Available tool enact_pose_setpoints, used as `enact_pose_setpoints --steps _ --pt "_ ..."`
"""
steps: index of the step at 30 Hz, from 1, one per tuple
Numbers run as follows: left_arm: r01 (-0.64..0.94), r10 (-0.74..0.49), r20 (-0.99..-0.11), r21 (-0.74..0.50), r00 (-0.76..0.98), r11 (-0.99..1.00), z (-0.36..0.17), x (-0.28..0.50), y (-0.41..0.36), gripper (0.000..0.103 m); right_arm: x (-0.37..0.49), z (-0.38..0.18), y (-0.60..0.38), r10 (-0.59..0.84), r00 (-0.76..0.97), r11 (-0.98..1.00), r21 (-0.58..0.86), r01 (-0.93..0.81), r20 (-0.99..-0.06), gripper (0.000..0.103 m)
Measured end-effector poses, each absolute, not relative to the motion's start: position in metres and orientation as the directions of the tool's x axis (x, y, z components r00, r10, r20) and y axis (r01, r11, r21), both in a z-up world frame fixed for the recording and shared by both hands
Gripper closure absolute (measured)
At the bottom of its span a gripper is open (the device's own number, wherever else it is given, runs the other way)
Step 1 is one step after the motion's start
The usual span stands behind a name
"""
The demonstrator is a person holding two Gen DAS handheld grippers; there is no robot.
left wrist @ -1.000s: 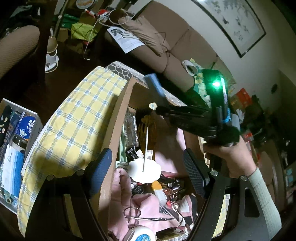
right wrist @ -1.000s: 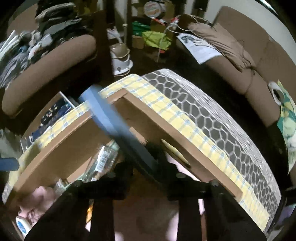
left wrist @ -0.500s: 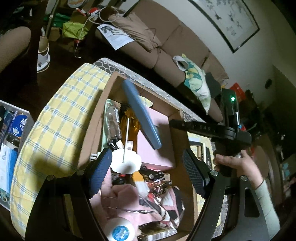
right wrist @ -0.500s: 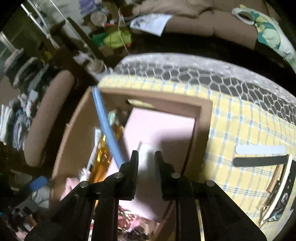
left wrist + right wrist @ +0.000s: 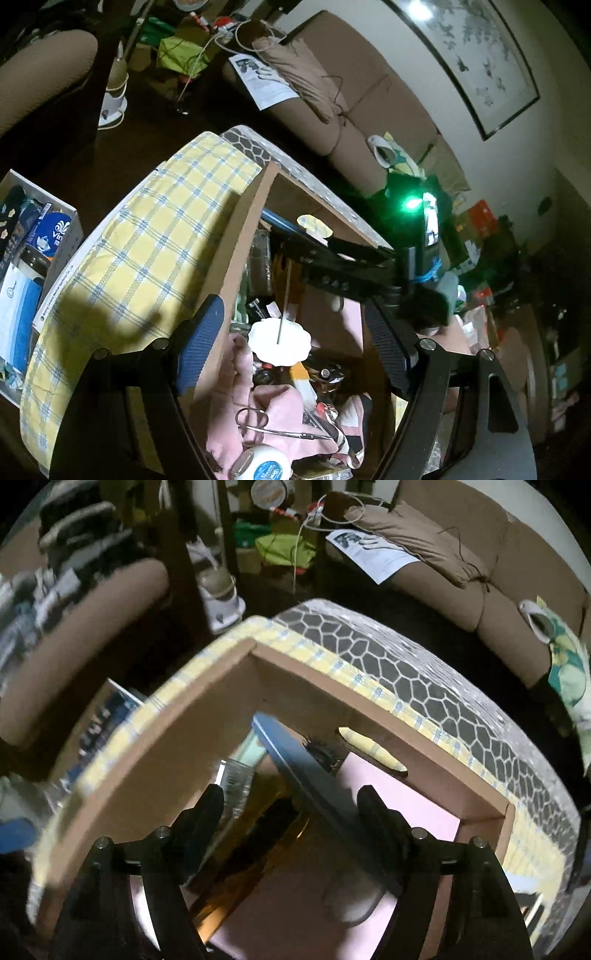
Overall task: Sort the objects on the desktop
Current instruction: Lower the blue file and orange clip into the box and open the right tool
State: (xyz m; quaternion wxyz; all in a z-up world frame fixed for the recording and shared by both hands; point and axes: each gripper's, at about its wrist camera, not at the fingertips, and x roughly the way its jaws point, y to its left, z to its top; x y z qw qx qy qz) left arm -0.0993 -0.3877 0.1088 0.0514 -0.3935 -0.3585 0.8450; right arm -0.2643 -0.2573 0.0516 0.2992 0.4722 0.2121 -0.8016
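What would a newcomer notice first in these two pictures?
A cardboard box on a yellow checked cloth, crammed with clutter: scissors on pink fabric and a white dish. A long blue strip slants into it between the right tool's open jaws.

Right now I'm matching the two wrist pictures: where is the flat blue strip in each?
Left wrist view: blue strip shows upper centre, at the far end of the cardboard box, mostly behind the right gripper.
Right wrist view: centre, slanting between the open fingers.
Shared landmark: yellow checked cloth.
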Motion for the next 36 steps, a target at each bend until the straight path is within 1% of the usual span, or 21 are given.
enact_pose_setpoints --steps 2,4,5,7,8,9,10,12,13,16,17,20,22,25,28,31,33,34,35,36 --pt "0.194 0.374 -0.625 -0.652 -0.686 -0.733 0.108 -0.099 -0.389 0.027 -0.267 0.044 -0.255 -0.261 -0.379 -0.734 -0.072 0.675 -0.888 0.026" --pt "0.192 0.381 -0.621 -0.658 -0.685 -0.728 0.108 -0.099 -0.390 0.027 -0.270 0.041 -0.250 -0.285 -0.357 -0.735 -0.037 0.678 -0.890 0.027" --pt "0.191 0.382 -0.621 -0.659 -0.684 -0.727 0.108 -0.099 -0.390 0.027 -0.273 0.040 -0.246 -0.298 -0.337 -0.741 -0.007 0.672 -0.893 0.028" --pt "0.194 0.381 -0.623 -0.658 -0.683 -0.727 0.107 -0.099 -0.392 0.027 -0.277 0.042 -0.238 -0.336 -0.312 -0.754 0.055 0.655 -0.888 0.035" --pt "0.196 0.382 -0.622 -0.660 -0.684 -0.725 0.107 -0.099 -0.393 0.027 -0.279 0.044 -0.232 -0.359 -0.302 -0.765 0.093 0.637 -0.883 0.059" --pt "0.197 0.384 -0.619 -0.665 -0.686 -0.720 0.107 -0.099 -0.395 0.027 -0.282 0.045 -0.226 -0.360 -0.293 -0.785 0.118 0.609 -0.886 0.071" --pt "0.197 0.385 -0.616 -0.669 -0.687 -0.717 0.107 -0.098 -0.396 0.027 -0.287 0.045 -0.217 -0.383 -0.271 -0.800 0.170 0.576 -0.883 0.070" --pt "0.197 0.390 -0.608 -0.678 -0.692 -0.708 0.108 -0.097 -0.397 0.027 -0.294 0.045 -0.195 -0.453 -0.231 -0.817 0.298 0.493 -0.861 0.073" --pt "0.195 0.391 -0.606 -0.680 -0.692 -0.707 0.109 -0.097 -0.397 0.027 -0.294 0.046 -0.189 -0.462 -0.231 -0.822 0.315 0.475 -0.856 0.073" --pt "0.186 0.398 -0.604 -0.680 -0.691 -0.710 0.111 -0.097 -0.395 0.027 -0.286 0.051 -0.178 -0.449 -0.237 -0.830 0.305 0.466 -0.861 0.080" --pt "0.184 0.400 -0.604 -0.680 -0.690 -0.710 0.111 -0.097 -0.394 0.027 -0.282 0.054 -0.174 -0.448 -0.240 -0.831 0.301 0.468 -0.861 0.084" --pt "0.174 0.409 -0.604 -0.680 -0.684 -0.713 0.112 -0.097 -0.388 0.027 -0.269 0.064 -0.156 -0.440 -0.262 -0.845 0.297 0.445 -0.859 0.089" --pt "0.166 0.416 -0.604 -0.679 -0.680 -0.715 0.113 -0.097 -0.383 0.027 -0.265 0.064 -0.148 -0.444 -0.255 -0.849 0.313 0.426 -0.859 0.090" --pt "0.148 0.427 -0.604 -0.676 -0.673 -0.722 0.116 -0.097 -0.374 0.027 -0.252 0.064 -0.136 -0.421 -0.247 -0.861 0.300 0.411 -0.873 0.090" --pt "0.132 0.436 -0.608 -0.669 -0.663 -0.732 0.118 -0.098 -0.365 0.027 -0.238 0.067 -0.123 -0.455 -0.250 -0.863 0.354 0.361 -0.854 0.090" --pt "0.117 0.456 -0.613 -0.669 -0.646 -0.734 0.118 -0.100 -0.354 0.027 -0.226 0.074 -0.126 -0.422 -0.272 -0.868 0.299 0.396 -0.865 0.087" --pt "0.111 0.461 -0.620 -0.664 -0.635 -0.740 0.119 -0.101 -0.347 0.027 -0.218 0.079 -0.128 -0.381 -0.292 -0.874 0.238 0.424 -0.877 0.087" --pt "0.109 0.462 -0.624 -0.660 -0.631 -0.743 0.119 -0.101 -0.345 0.026 -0.214 0.084 -0.126 -0.383 -0.305 -0.873 0.233 0.429 -0.872 0.087" --pt "0.107 0.461 -0.630 -0.654 -0.625 -0.749 0.120 -0.102 -0.342 0.026 -0.212 0.086 -0.123 -0.392 -0.313 -0.871 0.240 0.428 -0.865 0.082" --pt "0.104 0.456 -0.637 -0.644 -0.621 -0.758 0.121 -0.102 -0.338 0.024 -0.208 0.094 -0.117 -0.413 -0.327 -0.868 0.259 0.423 -0.850 0.067"
